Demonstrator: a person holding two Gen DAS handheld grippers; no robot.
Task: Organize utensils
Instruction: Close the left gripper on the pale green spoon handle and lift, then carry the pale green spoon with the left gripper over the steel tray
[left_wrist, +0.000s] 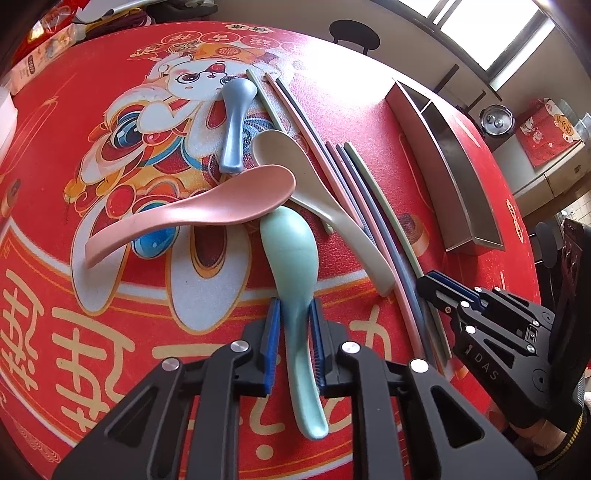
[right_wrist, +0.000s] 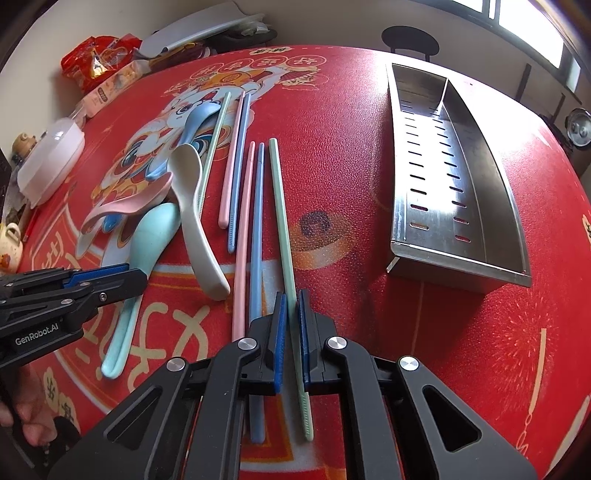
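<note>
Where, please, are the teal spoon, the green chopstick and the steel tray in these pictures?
teal spoon (left_wrist: 290, 247): left wrist view, on the back of its bowl.
green chopstick (right_wrist: 282, 214): right wrist view, on the middle of its shaft.
steel tray (right_wrist: 441, 221): right wrist view, on its slotted floor.

- Table (right_wrist: 369, 155): red printed cover, cartoon figure ahead-left of gripper.
- Windows (left_wrist: 480, 33): far right, bright daylight.
- Chair (right_wrist: 410, 38): dark round back, beyond table's far edge.
- Clutter (right_wrist: 99, 62): red packet, boxes, far left.
</note>
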